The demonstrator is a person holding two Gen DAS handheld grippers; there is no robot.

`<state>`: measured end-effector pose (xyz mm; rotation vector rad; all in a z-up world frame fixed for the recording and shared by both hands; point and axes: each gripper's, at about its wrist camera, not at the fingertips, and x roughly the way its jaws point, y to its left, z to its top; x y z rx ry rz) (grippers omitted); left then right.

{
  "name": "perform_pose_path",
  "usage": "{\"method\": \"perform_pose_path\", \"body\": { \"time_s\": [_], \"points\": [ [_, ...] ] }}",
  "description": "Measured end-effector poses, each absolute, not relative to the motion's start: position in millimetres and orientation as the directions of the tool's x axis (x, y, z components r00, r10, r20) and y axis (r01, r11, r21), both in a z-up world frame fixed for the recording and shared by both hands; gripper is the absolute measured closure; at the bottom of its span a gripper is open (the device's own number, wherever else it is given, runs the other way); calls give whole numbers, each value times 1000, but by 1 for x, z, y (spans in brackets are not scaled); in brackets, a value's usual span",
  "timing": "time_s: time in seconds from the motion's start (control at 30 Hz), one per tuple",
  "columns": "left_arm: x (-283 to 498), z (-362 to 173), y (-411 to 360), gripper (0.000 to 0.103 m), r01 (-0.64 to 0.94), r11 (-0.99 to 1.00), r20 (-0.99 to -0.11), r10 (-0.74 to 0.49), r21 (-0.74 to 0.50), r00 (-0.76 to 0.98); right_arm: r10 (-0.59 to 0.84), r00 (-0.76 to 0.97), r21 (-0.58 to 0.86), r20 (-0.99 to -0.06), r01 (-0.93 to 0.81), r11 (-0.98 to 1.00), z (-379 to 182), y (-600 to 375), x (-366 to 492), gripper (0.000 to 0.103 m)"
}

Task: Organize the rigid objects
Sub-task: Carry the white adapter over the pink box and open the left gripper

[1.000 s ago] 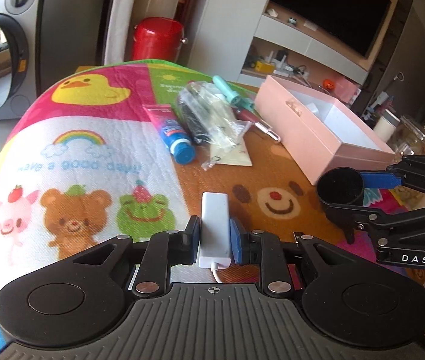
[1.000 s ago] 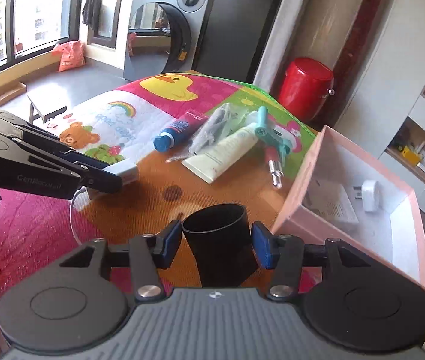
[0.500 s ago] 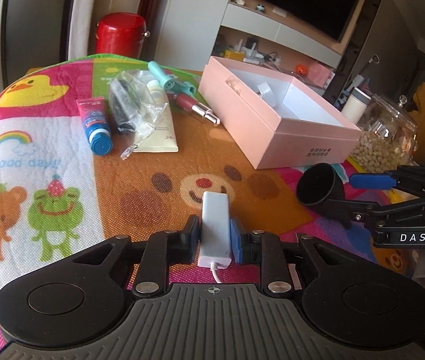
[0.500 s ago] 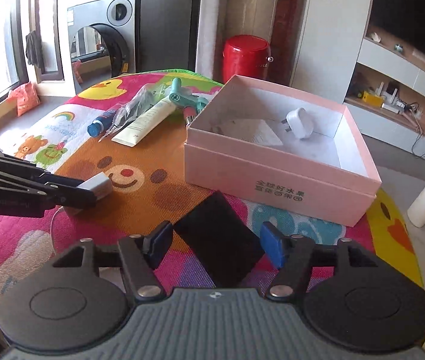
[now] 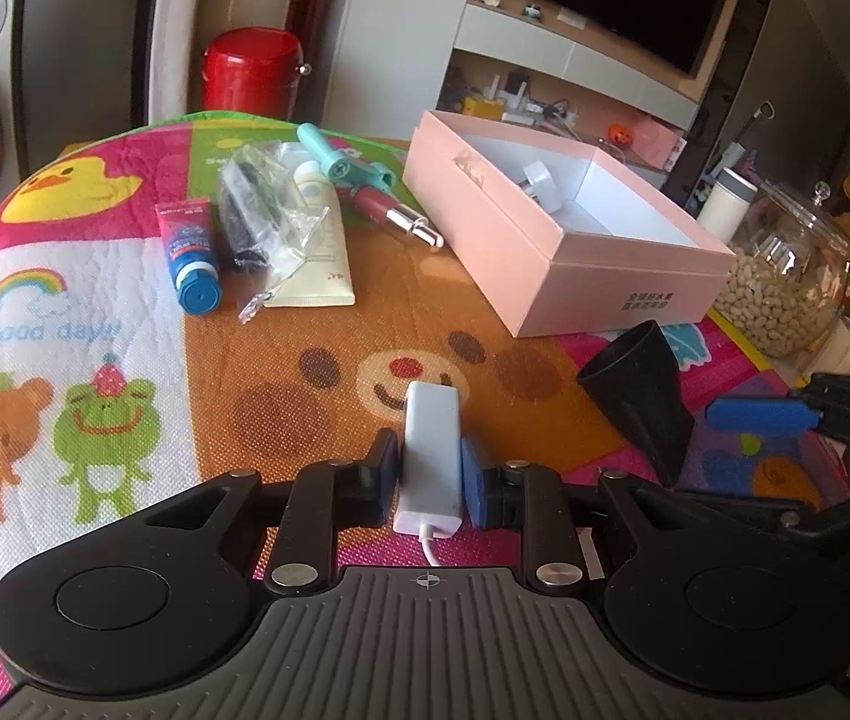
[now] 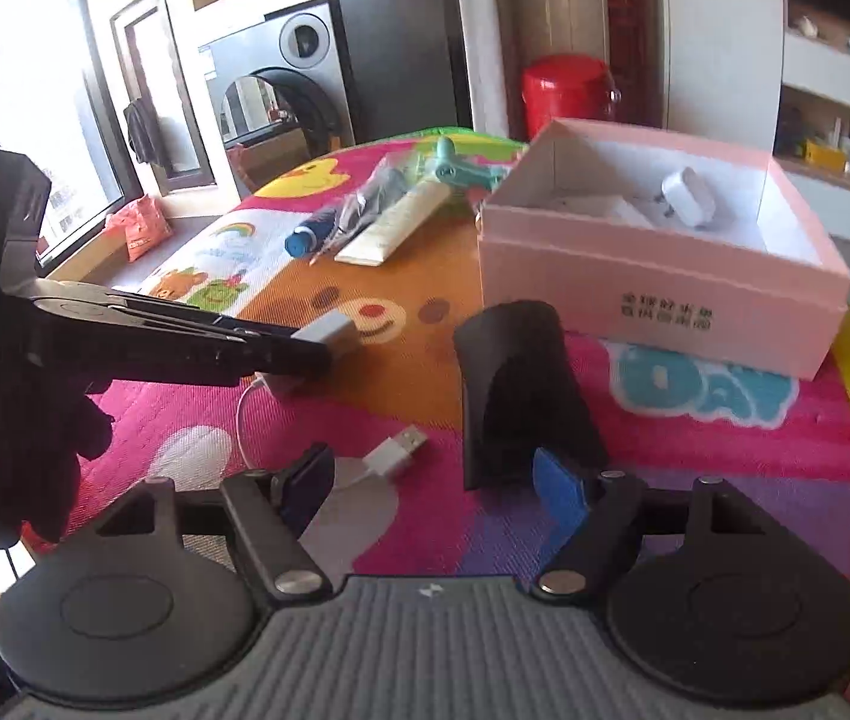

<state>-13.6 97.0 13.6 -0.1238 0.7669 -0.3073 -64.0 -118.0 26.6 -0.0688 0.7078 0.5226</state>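
**A:** Which way does the black tapered plastic nozzle (image 6: 515, 384) lie from the right hand-held gripper (image 6: 431, 486)?

**B:** Just ahead of it, lying on the colourful cartoon-print mat (image 6: 365, 420) over the bench, close in front of the open pink cardboard box (image 6: 659, 294). Its long axis runs roughly away from the gripper toward the box. It sits off-centre, toward the blue pad of the right-side finger (image 6: 557, 492), which looks to be touching or nearly touching its near end; I can't tell which.

**A:** And the jaws?

**B:** Opening, and already wide. The other finger stands well clear, with a white USB plug (image 6: 395, 450) on the mat in the gap. Nothing is clamped; the nozzle rests on the mat by its own weight.

**A:** The left side?

**B:** The left hand-held gripper (image 5: 430, 468) is narrowly set, both blue pads pressed on the flanks of a small white rectangular adapter (image 5: 431, 450) with a thin white cable trailing from its near end. The adapter's long axis points straight along the fingers, toward the box.

**A:** Which hand is nearer the box?

**B:** The right one, I'd judge, with the nozzle between it and the box wall. A white charger plug (image 6: 689, 198) already lies inside. The adapter probably goes in next, so its cable needs watching.
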Motion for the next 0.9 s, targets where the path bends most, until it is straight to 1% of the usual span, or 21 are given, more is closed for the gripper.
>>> {"method": "perform_pose_path", "body": {
  "time_s": [0.07,0.13,0.3,0.37,0.43,0.47,0.6,0.63,0.7,0.77,0.83,0.9],
  "points": [
    [-15,14,94,77,231,952,-663,-306,-202,683,390,700,31,-598,-466,884,33,-115,-68,28],
    [-18,13,91,77,234,956,-658,-293,-179,694,354,731,-21,-583,-450,893,34,-114,-64,28],
    [-23,12,80,76,248,964,-657,-251,-100,711,281,757,-56,-590,-386,921,23,-114,-32,28],
    [-23,13,78,76,256,963,-663,-243,-79,708,275,745,-44,-608,-378,925,16,-115,-18,30],
    [-23,14,78,76,264,962,-666,-246,-75,704,305,713,5,-632,-389,921,14,-117,-11,48],
    [-24,14,79,76,266,961,-665,-248,-77,705,320,702,24,-637,-397,918,14,-118,-11,51],
    [-29,13,79,78,273,960,-652,-248,-65,716,331,728,13,-601,-405,914,22,-121,-31,52],
    [-31,13,77,78,282,957,-652,-254,-65,714,334,735,14,-591,-404,914,25,-124,-37,52],
    [-34,15,74,78,318,944,-660,-292,-84,693,331,751,17,-571,-393,919,32,-132,-49,57],
    [-35,20,70,78,358,925,-663,-349,-129,663,309,777,8,-549,-365,931,39,-141,-59,57],
    [-35,28,63,78,390,908,-646,-390,-151,656,278,806,-5,-523,-329,944,43,-152,-68,57],
    [-34,44,56,78,414,900,-616,-405,-138,675,255,822,-5,-510,-299,954,44,-162,-74,57]
  ]
}}
